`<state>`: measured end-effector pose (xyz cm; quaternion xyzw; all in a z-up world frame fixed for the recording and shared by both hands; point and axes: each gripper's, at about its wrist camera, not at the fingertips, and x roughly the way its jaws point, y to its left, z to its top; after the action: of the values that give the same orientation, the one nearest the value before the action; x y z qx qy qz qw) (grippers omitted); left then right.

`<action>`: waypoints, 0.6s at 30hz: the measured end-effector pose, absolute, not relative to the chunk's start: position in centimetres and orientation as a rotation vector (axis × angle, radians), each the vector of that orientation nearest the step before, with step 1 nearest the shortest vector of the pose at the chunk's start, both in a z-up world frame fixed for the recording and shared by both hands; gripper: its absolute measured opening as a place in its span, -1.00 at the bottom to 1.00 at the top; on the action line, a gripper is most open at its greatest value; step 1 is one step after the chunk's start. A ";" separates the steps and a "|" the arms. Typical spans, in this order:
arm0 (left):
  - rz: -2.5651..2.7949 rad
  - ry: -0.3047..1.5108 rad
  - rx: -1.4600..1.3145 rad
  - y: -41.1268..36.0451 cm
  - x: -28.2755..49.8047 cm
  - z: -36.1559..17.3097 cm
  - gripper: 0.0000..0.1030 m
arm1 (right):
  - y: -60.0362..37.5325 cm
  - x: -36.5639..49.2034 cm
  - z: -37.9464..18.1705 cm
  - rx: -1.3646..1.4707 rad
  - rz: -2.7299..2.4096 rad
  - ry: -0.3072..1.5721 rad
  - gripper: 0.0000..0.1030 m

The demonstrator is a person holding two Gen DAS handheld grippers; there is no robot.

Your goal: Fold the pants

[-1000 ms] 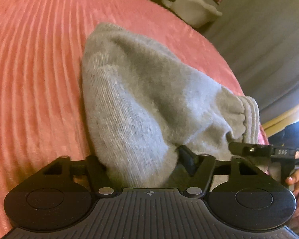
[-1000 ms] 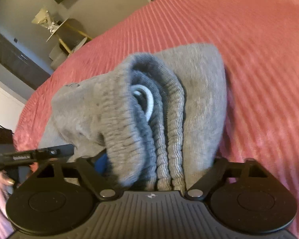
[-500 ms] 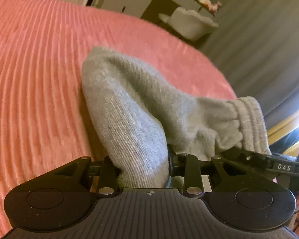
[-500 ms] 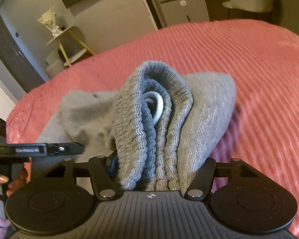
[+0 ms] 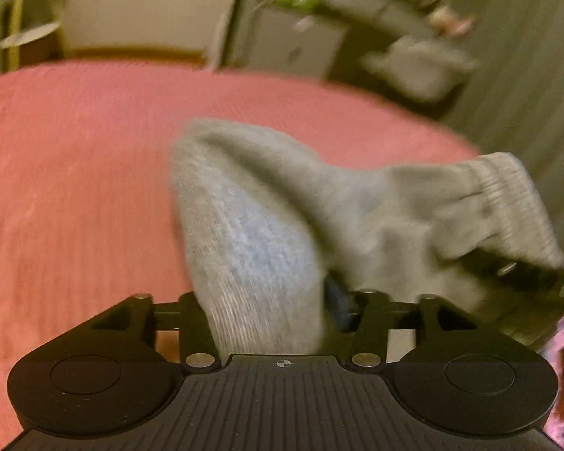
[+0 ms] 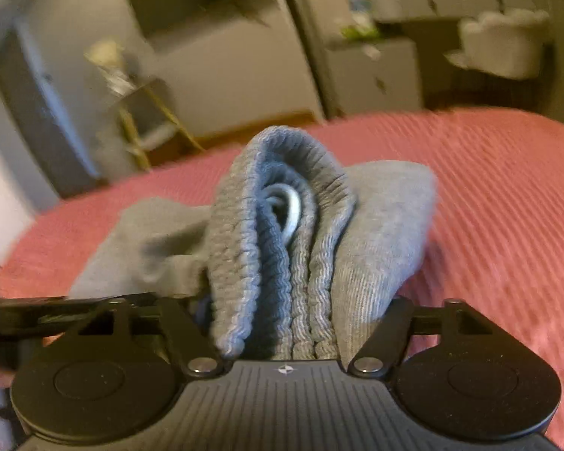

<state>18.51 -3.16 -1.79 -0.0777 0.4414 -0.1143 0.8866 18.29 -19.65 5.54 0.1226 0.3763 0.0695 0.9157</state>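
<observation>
Bedspread (image 5: pixel 75 188): I'm seeing pink ribbed cover filling the scene under everything;
Pants (image 5: pixel 267 225): I'm lifting the grey bundle off it, far end trailing on the cover;
Right gripper (image 6: pixel 282 323): fingers widening, bunched waistband (image 6: pixel 252 263) filling them;
Left gripper (image 5: pixel 267 319): fingers widening, fabric fold sitting between;
Drawstring (image 6: pixel 291 206): white loop peeking inside the waistband.

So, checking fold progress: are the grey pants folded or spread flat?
Folded: the pants show several stacked waistband layers bunched together, lifted off the pink bedspread.
</observation>
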 end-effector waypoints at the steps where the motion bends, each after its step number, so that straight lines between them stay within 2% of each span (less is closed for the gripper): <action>1: -0.217 0.945 -0.191 -2.2 18.4 -2.5 0.36 | -19.8 18.9 5.1 0.219 0.090 0.804 0.59; 2: -0.202 0.939 -0.223 -1.2 17.8 -2.8 0.42 | -20.5 19.0 4.6 0.188 0.038 0.834 0.68; 3: -0.184 0.915 -0.246 -0.2 16.8 -2.8 0.61 | -21.1 19.0 4.4 0.190 0.003 0.851 0.68; 4: -0.174 0.891 -0.253 0.6 16.0 -2.7 0.71 | -21.8 18.6 4.2 0.209 -0.008 0.858 0.68; 9: -0.153 0.805 -0.295 1.8 13.0 -0.9 0.69 | -22.8 15.5 4.2 0.281 -0.035 0.799 0.68; 14: -0.260 0.760 -0.309 0.2 10.7 0.4 0.74 | -22.0 12.4 6.5 0.265 -0.109 0.605 0.68; 18: -0.336 0.787 -0.302 -1.2 9.5 -0.8 0.74 | -20.9 10.1 7.1 0.411 0.153 0.527 0.68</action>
<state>9.55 -1.18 -0.81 -0.1457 0.3804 -0.1621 0.8988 10.06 -20.88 7.13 0.2016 0.2585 0.0749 0.9418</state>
